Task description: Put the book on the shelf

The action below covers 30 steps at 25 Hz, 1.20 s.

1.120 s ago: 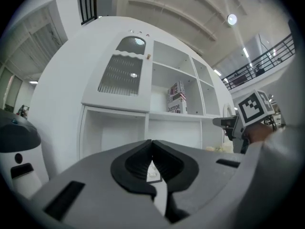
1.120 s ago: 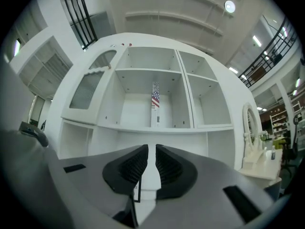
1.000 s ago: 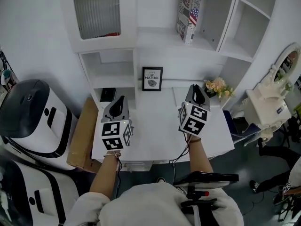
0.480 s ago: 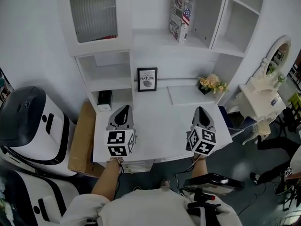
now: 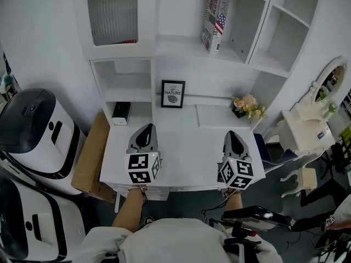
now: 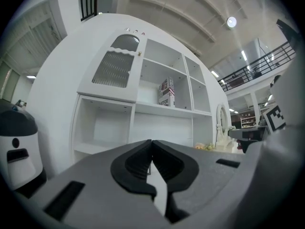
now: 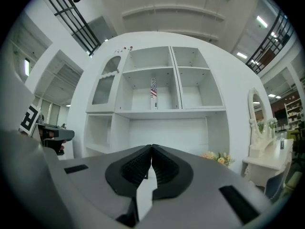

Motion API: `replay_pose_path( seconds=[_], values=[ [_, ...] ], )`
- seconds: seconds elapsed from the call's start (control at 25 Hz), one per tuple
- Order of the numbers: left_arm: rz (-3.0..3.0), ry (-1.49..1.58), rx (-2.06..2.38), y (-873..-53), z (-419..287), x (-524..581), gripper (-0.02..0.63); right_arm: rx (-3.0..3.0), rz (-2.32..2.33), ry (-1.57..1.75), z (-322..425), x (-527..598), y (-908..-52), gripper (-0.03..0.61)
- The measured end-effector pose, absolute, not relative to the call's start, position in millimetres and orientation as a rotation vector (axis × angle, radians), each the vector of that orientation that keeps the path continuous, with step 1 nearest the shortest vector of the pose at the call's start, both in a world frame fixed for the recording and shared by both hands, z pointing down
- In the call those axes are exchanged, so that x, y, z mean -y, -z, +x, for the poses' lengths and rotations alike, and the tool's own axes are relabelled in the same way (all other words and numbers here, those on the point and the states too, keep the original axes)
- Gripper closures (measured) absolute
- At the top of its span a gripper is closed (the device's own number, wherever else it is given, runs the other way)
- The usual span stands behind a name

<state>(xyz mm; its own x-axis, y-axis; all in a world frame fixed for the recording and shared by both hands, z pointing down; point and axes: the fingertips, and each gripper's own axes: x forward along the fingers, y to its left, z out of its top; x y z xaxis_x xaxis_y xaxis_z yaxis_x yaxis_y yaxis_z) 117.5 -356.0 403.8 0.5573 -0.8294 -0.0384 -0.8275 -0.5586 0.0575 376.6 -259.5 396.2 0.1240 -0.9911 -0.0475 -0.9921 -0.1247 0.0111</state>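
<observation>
Standing upright on the white shelf [image 5: 181, 47], the flag-print book [image 5: 214, 22] looks stiff and light; I'd pinch its spine. Below it, left tongs [image 5: 145, 129] and right tongs [image 5: 232, 136] sit pressed together, empty.

Looks like a pretend home room set up inside a big hall, maybe a test lab. Homey bits on the far side: tall white shelves [image 5: 186, 48] against a white wall, with one book [image 5: 215, 22] standing up in them. Below, a white desk [image 5: 181, 152] with a small framed picture [image 5: 173, 93] at the back and a bunch of flowers [image 5: 248, 104] to the right. Further right, a white dressing table with an oval mirror [image 5: 333, 73]. Not so homey: big white and black machines [image 5: 33, 130] on the left, a cardboard box [image 5: 90, 158] beside the desk. High above, a huge ceiling with round lamps [image 6: 231, 21] and black railings [image 6: 259, 68] of an upper floor.
</observation>
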Motion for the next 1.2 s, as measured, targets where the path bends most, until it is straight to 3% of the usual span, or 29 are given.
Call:
replay_pose_path(
  seconds=[1.2],
  values=[
    [2.758, 0.012, 1.47, -411, 120, 366, 0.606, -2.138, -2.374, -0.103, 355, 295, -395, 0.557]
  ],
)
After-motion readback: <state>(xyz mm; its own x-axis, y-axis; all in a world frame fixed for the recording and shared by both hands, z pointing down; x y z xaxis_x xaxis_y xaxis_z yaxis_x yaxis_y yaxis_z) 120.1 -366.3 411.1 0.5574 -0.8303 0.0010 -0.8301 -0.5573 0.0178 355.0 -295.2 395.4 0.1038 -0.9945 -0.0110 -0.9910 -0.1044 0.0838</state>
